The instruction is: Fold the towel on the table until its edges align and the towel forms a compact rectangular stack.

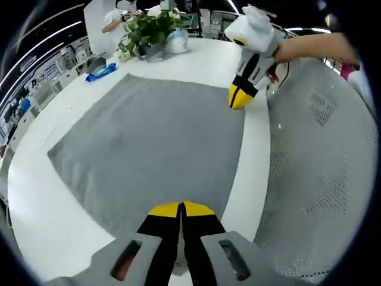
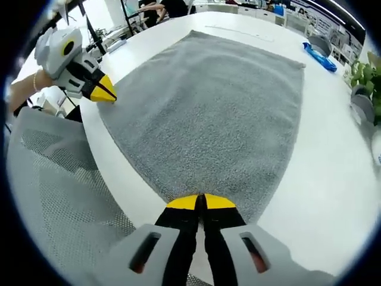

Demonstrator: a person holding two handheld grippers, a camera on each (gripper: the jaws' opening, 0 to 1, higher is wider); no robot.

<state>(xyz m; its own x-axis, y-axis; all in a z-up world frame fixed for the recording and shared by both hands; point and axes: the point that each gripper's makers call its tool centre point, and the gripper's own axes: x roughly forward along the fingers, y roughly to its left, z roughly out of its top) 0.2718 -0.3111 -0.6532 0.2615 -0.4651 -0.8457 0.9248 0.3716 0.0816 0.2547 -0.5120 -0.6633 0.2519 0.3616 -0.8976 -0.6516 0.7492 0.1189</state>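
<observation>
Grey towel [image 1: 149, 149] lies flat and spread on the white table [image 1: 36, 208]. We see the left gripper [image 1: 180, 210] with jaws pressed together on the towel's near corner, the right gripper [image 2: 200, 202] likewise clamped on its other near corner. Plant [image 1: 149, 30] and blue packet [image 1: 101, 72] sit far across.

My left gripper view sits low at one near corner of the towel [image 1: 149, 143], facing across the surface [image 1: 36, 214]; my right gripper view sits at the other, apparently equally close. Both share the towel and each other's gripper.
</observation>
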